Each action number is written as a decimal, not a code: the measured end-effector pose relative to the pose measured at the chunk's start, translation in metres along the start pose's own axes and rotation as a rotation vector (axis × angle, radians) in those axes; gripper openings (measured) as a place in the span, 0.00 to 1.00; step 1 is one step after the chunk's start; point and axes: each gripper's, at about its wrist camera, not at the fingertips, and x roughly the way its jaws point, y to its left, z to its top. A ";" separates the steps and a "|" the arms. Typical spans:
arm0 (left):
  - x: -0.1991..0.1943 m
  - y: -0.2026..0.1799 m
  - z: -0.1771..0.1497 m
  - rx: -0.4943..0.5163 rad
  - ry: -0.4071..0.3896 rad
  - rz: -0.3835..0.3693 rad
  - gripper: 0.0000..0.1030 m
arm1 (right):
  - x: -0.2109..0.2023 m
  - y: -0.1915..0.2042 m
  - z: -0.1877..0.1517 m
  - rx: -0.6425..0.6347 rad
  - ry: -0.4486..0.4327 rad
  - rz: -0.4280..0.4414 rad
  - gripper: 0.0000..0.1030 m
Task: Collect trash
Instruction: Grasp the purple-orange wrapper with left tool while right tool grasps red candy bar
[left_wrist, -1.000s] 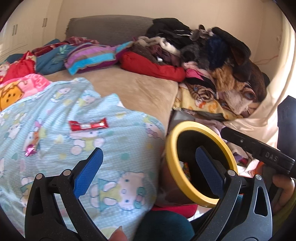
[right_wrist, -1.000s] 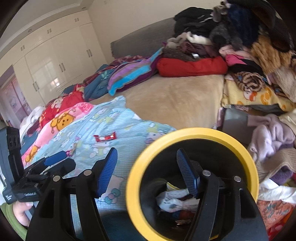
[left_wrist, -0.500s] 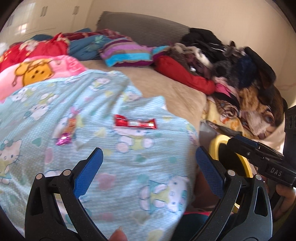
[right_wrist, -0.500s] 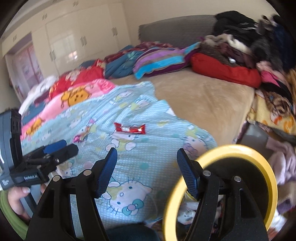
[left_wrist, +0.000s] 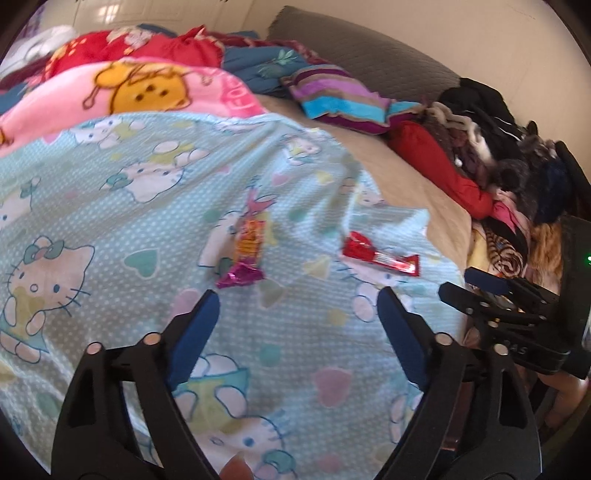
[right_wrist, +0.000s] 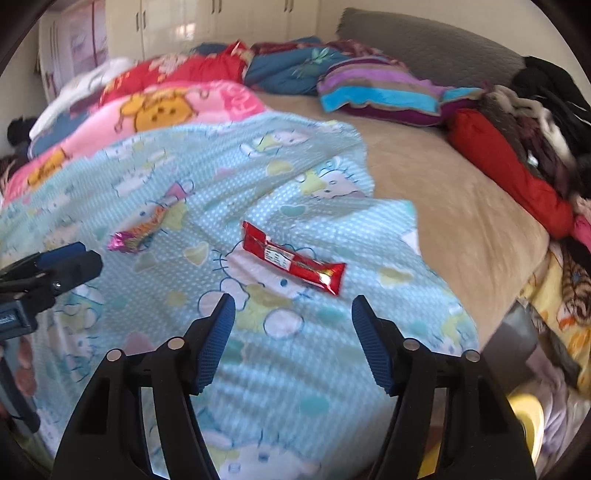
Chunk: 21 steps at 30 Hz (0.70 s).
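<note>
Left wrist view: left gripper (left_wrist: 297, 314) empty, jaws spread but closing, above cartoon-cat blanket (left_wrist: 110, 192); pink-orange candy wrapper (left_wrist: 245, 251) lies just ahead, red snack wrapper (left_wrist: 380, 254) further right; right gripper (left_wrist: 498, 291) at frame edge. Right wrist view: right gripper (right_wrist: 293, 325) empty, jaws apart and narrowing, red snack wrapper (right_wrist: 293, 260) just beyond tips; yellow-rimmed bin (right_wrist: 528, 421) low right. Risk: flat foil on soft blanket, pads may pinch fabric instead, or skid wrapper away.
</note>
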 end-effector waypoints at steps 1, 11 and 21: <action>0.003 0.004 0.001 -0.008 0.006 0.006 0.71 | 0.008 0.002 0.004 -0.014 0.012 -0.010 0.57; 0.032 0.026 0.007 -0.078 0.043 0.034 0.61 | 0.080 -0.002 0.020 -0.099 0.156 -0.087 0.47; 0.051 0.033 0.012 -0.122 0.051 0.067 0.37 | 0.067 -0.019 0.011 0.027 0.110 0.042 0.06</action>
